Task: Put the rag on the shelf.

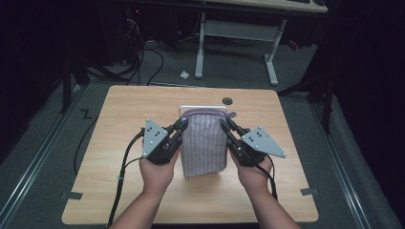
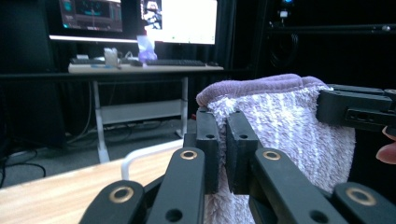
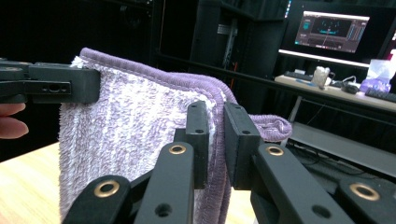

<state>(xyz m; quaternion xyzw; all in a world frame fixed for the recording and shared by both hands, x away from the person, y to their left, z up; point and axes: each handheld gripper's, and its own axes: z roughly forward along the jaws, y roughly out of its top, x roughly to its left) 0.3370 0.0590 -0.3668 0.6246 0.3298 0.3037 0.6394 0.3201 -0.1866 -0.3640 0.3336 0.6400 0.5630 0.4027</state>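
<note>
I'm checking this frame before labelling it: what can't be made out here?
- High view: the white item behind the towel is mostly covered by it; what it is stays unclear.
- Left gripper view: the towel's lower edge is cut off by the frame bottom.
- Right gripper view: the things on the far desk are too small to identify.

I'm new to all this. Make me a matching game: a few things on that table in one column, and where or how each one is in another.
Things:
1. purple striped terry towel
2. left gripper
3. right gripper
4. light wooden table

States:
A. clamps the towel's right top corner
B. hangs lifted between two grippers
C. clamps the towel's left top corner
D. lies under everything

Pairs: 1-B, 2-C, 3-A, 4-D
</note>
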